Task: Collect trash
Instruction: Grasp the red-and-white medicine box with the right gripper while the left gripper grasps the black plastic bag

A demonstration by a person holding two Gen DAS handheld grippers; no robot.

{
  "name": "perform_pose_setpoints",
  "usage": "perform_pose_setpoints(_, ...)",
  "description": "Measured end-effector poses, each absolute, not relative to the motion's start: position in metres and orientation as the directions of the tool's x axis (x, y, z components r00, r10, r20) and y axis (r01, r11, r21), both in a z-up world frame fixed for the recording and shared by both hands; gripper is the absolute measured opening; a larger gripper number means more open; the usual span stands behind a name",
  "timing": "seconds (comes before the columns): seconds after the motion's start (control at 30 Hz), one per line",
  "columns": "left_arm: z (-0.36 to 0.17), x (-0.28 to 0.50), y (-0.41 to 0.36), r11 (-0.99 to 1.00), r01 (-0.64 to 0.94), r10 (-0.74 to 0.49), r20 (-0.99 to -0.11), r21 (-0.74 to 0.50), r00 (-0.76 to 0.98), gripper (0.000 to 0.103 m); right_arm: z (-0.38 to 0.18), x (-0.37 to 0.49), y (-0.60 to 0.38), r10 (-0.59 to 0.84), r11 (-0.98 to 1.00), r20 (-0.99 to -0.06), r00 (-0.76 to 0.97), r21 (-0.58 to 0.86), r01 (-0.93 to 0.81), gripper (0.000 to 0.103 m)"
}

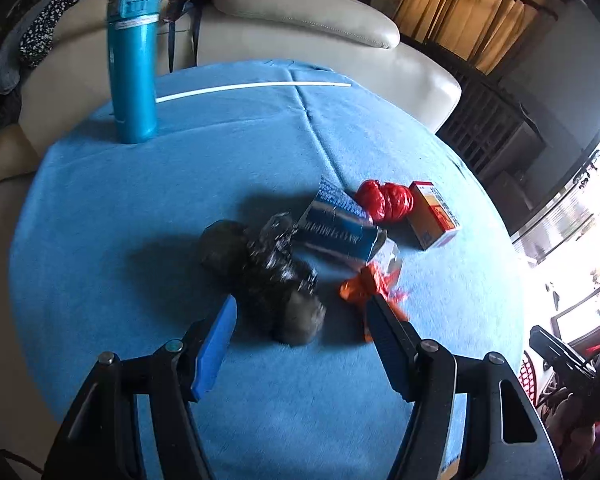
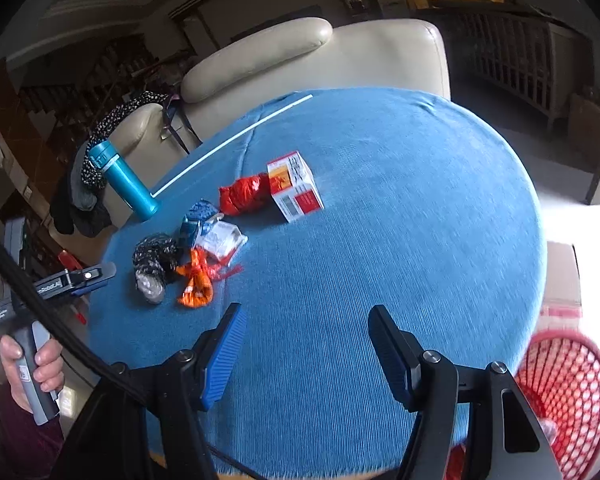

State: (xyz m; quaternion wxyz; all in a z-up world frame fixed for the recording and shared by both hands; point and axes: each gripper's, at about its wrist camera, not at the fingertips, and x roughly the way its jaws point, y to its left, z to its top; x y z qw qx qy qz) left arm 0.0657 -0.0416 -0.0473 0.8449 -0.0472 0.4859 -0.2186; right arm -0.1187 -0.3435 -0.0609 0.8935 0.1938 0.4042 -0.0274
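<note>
Waiting on the round blue-clothed worktop (image 2: 380,200) is a pile of crumpled trash (image 1: 300,248), none picked up yet. Both grippers' fingers are held apart, empty. A red mesh basket (image 2: 564,392) is seen nearby.

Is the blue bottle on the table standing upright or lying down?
Upright. The blue bottle stands on its base on the blue tablecloth, cap on top, apart from the trash.

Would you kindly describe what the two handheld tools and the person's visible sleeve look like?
Both tools are black frames with silver pivot bolts. Each has one blue ribbed pad and one black ribbed pad: left tool, right tool. Seen from the right wrist, the left tool has a grey handle, white lettering and a black cable. The sleeve is dark maroon.
</note>
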Motion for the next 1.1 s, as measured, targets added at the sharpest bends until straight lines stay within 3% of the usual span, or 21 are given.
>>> perform_pose_setpoints(0.47,-0.074,0.108,-0.058,0.91,0.242,-0.406,-0.835,-0.335,0.372,0.068,-0.071,0.032,-0.345,0.068,0.971,-0.77,0.635,0.198,0.136,0.073)
perform_pose_setpoints(0.73,-0.083,0.113,-0.05,0.904,0.233,-0.422,-0.831,-0.358,0.362,0.067,-0.103,0.093,-0.331,0.009,0.988,-0.835,0.55,0.091,0.122,0.074)
perform_pose_setpoints(0.8,-0.086,0.113,-0.049,0.909,0.224,-0.412,-0.838,-0.351,0.358,0.059,-0.111,0.098,-0.328,-0.025,0.989,-0.841,0.54,0.059,0.136,0.069)
perform_pose_setpoints(0.87,-0.091,0.112,-0.047,0.911,0.221,-0.408,-0.844,-0.349,0.347,0.047,-0.114,0.095,-0.327,-0.025,0.987,-0.829,0.558,0.07,0.147,0.051)
perform_pose_setpoints(0.9,-0.094,0.112,-0.046,0.909,0.221,-0.411,-0.848,-0.354,0.334,0.042,-0.114,0.092,-0.327,-0.028,0.987,-0.825,0.564,0.068,0.148,0.051)
perform_pose_setpoints(1.1,-0.094,0.106,-0.041,0.905,0.216,-0.421,-0.843,-0.367,0.335,0.037,-0.109,0.061,-0.325,-0.003,0.982,-0.811,0.585,0.108,0.155,0.051)
